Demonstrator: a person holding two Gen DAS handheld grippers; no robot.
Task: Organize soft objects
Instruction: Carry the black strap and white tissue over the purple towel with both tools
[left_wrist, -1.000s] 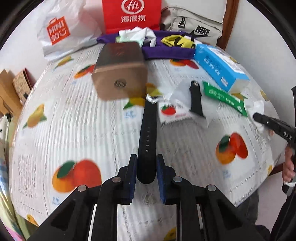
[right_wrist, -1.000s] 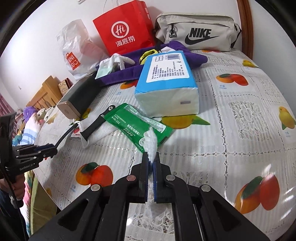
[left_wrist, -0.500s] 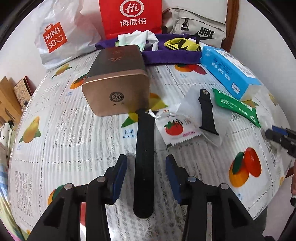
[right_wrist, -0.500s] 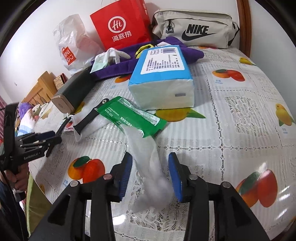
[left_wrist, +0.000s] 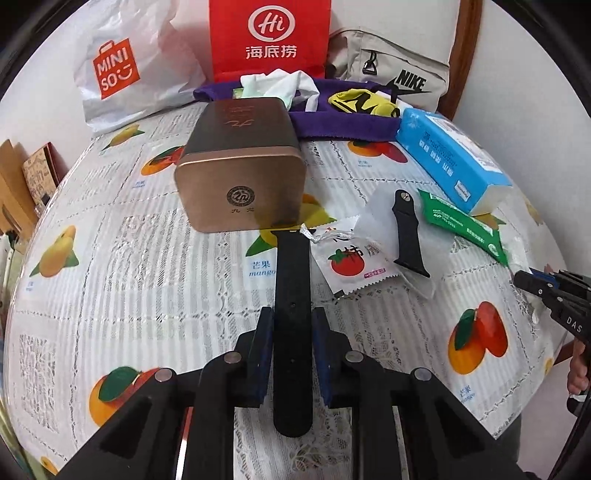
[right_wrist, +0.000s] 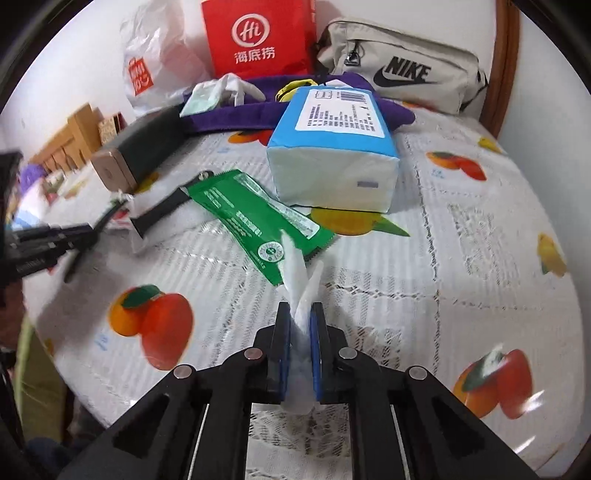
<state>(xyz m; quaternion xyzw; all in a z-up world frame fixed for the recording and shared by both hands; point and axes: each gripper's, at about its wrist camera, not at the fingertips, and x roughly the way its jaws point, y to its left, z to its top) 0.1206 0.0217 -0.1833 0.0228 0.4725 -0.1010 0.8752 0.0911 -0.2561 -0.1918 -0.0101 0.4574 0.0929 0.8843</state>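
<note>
A black watch strap (left_wrist: 291, 266) lies along the fruit-print tablecloth (left_wrist: 147, 258), its far end against a copper tin (left_wrist: 240, 192). My left gripper (left_wrist: 292, 312) is closing on the strap, with both blue pads against its sides. A white wipe (right_wrist: 297, 273) sticks up from between the pads of my right gripper (right_wrist: 300, 306), whose jaws are closing and pinch it. Just beyond the wipe lies a green wipe packet (right_wrist: 255, 225). The right gripper (left_wrist: 535, 284) shows at the right edge of the left wrist view, and the left gripper (right_wrist: 85, 232) shows at the left of the right wrist view.
A second black strap piece (left_wrist: 408, 236) lies on a clear bag beside a tomato sachet (left_wrist: 354, 262). A blue tissue pack (right_wrist: 332, 147) stands behind the green packet. A purple cloth (left_wrist: 340, 125), a Miniso bag (left_wrist: 122, 70), a red bag (left_wrist: 269, 37) and a Nike bag (right_wrist: 402, 77) line the back.
Both grippers opened half a second ago and have shut again. The left one now grips the strap farther along its length. The right one has taken the wipe up off the cloth again.
</note>
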